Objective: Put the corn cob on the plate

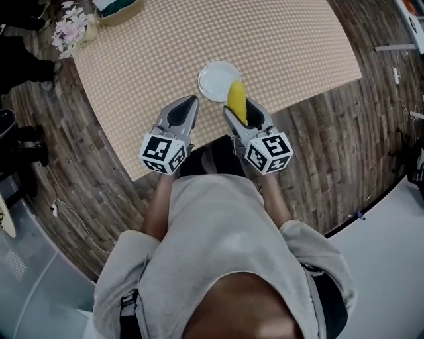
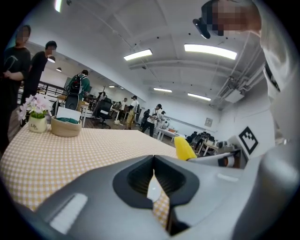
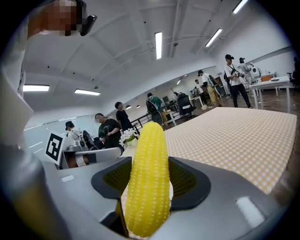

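Observation:
A yellow corn cob [image 1: 237, 100] is clamped lengthwise in my right gripper [image 1: 236, 114], its tip reaching over the near right rim of the white plate [image 1: 215, 79]. In the right gripper view the corn cob [image 3: 149, 183] fills the gap between the dark pads, so the right gripper [image 3: 149, 161] is shut on it. My left gripper [image 1: 189, 103] hovers just left of the plate's near edge, with its jaws together and nothing in them. In the left gripper view the left gripper [image 2: 153, 161] shows only a thin slit, and the corn cob [image 2: 183, 147] rises at the right.
The plate stands near the front edge of a checkered beige tablecloth [image 1: 278, 46]. A woven basket [image 1: 118, 8] and a small flower pot [image 1: 71, 28] sit at the far left corner. Wood flooring [image 1: 331, 145] surrounds the table. Several people stand in the room behind.

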`<state>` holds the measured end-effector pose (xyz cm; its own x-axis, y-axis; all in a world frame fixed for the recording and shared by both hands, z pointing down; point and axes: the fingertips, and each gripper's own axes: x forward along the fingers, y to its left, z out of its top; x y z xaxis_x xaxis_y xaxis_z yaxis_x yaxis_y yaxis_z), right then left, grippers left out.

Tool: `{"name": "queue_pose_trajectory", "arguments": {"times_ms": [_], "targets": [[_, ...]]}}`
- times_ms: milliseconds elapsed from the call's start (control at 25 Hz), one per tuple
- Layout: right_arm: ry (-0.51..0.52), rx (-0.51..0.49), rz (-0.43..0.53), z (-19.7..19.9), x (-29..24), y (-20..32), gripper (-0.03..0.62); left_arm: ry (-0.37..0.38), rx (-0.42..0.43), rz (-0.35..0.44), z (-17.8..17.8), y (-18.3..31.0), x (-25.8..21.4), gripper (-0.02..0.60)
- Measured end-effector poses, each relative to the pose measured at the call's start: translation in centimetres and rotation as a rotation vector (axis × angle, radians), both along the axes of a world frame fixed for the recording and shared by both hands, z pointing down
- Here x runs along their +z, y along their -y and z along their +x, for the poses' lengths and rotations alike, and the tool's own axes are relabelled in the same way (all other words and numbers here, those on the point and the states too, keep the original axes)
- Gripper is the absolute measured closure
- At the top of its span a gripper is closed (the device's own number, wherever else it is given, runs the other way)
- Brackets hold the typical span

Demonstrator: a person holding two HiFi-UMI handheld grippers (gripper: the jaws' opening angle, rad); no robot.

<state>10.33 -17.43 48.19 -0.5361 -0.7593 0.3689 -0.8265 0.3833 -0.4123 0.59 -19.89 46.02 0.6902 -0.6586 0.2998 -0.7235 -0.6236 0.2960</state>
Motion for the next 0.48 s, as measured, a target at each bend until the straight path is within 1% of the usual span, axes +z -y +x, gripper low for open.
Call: {"name": "queue_pose_trajectory", "arguments": {"times_ms": [280, 480], "targets": [[0.007, -0.015, -0.074, -0.7, 4.1, -1.6, 0.347, 0.016, -0.005, -0.08, -0.9, -1.7, 4.2, 0.574], [-0.022, -0.024, -0.091, -0.8, 5.4, -1.9, 0.347, 0.015, -0.003, -0.101, -1.1, -2.3, 5.1, 0.574]]}}
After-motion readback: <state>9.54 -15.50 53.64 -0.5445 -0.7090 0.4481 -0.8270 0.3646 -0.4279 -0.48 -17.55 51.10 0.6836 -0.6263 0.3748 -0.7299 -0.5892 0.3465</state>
